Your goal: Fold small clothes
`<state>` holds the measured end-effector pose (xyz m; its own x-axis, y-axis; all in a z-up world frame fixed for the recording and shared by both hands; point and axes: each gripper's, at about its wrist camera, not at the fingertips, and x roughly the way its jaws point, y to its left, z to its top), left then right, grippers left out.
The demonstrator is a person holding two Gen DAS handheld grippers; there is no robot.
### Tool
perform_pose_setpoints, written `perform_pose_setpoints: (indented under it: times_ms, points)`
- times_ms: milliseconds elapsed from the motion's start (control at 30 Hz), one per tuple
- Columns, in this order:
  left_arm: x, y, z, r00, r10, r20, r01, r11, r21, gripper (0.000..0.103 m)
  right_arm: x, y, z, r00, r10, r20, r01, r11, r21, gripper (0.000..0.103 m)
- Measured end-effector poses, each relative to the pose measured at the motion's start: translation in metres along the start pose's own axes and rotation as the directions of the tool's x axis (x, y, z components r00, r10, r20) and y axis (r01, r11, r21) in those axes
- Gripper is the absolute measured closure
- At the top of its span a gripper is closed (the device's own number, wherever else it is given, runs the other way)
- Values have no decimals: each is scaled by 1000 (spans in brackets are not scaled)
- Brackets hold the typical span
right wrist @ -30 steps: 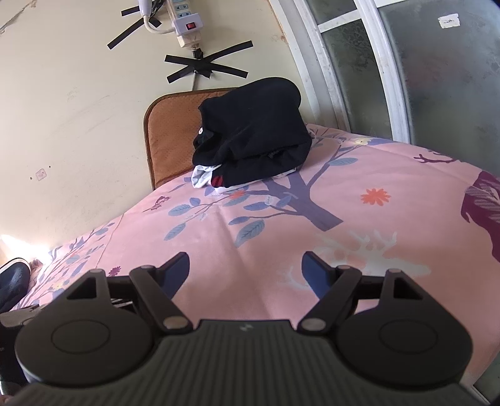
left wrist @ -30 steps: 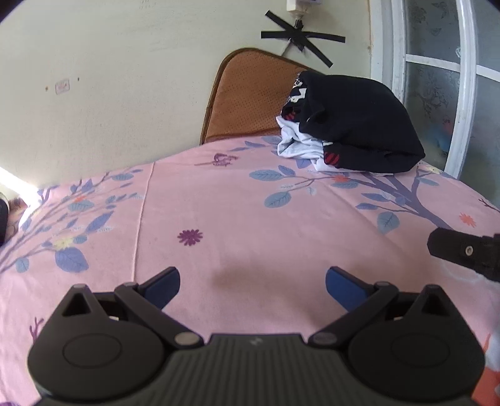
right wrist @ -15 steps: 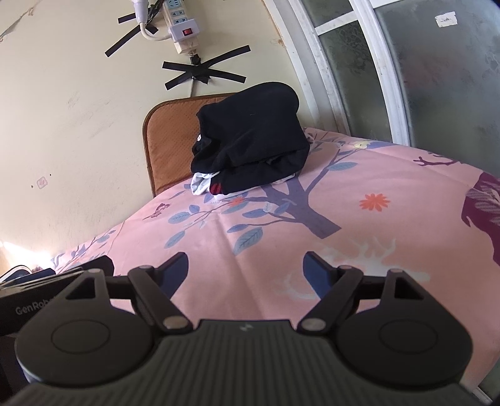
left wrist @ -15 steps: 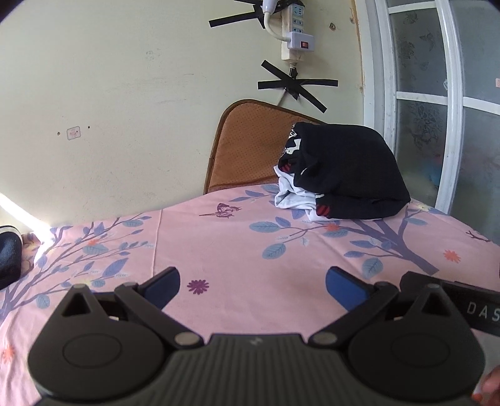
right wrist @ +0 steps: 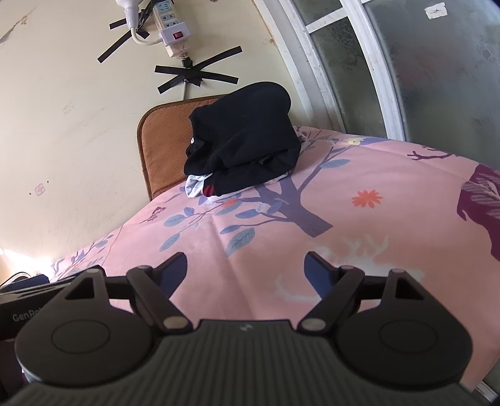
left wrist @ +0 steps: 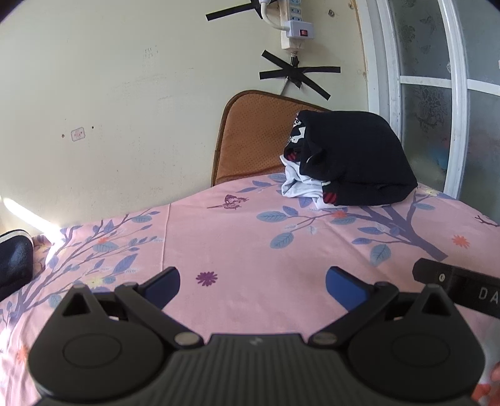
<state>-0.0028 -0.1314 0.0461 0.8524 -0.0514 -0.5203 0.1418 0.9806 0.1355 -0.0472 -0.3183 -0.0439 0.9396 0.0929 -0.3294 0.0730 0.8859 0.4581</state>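
A pile of folded small clothes (left wrist: 350,162), black on top with white and red showing below, rests at the far side of the pink flowered sheet (left wrist: 250,237). The same pile of clothes (right wrist: 247,146) shows in the right wrist view. My left gripper (left wrist: 252,282) hovers open over bare sheet, far short of the pile, with nothing between its blue pads. My right gripper (right wrist: 245,268) is likewise open and empty above the sheet (right wrist: 343,225). The right gripper's black body (left wrist: 459,290) pokes in at the right edge of the left wrist view.
A brown perforated cushion (left wrist: 253,140) leans on the cream wall behind the pile. A power strip (left wrist: 293,28) and black tape crosses hang above. A white-framed frosted window (left wrist: 453,93) stands at right. A dark object (left wrist: 12,265) lies at the far left edge.
The left gripper has risen and tipped up, so more wall and the power strip show and the pile sits lower in view. The right gripper has hardly moved; the left gripper's body now shows at its lower left.
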Motion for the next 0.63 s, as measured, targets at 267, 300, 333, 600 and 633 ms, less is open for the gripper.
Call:
perform_pose_setpoints:
  times_ms: [267, 300, 333, 600, 633]
  points:
    - [4, 1, -2, 999, 6, -41, -6, 1000, -10, 0, -1, -3, 0, 1000, -3, 0, 3, 1000, 6, 18]
    - [5, 1, -2, 999, 4, -46, -5, 1000, -10, 0, 0, -3, 0, 1000, -3, -1, 3, 1000, 6, 18]
    - [5, 2, -2, 999, 5, -48, -5, 1000, -11, 0, 0, -3, -1, 1000, -3, -1, 3, 1000, 6, 18]
    - [4, 3, -3, 999, -3, -43, 3, 1000, -12, 0, -1, -3, -1, 1000, -4, 0, 4, 1000, 6, 18]
    - [4, 4, -3, 999, -5, -48, 4, 1000, -17, 0, -1, -2, -1, 1000, -3, -1, 3, 1000, 4, 18]
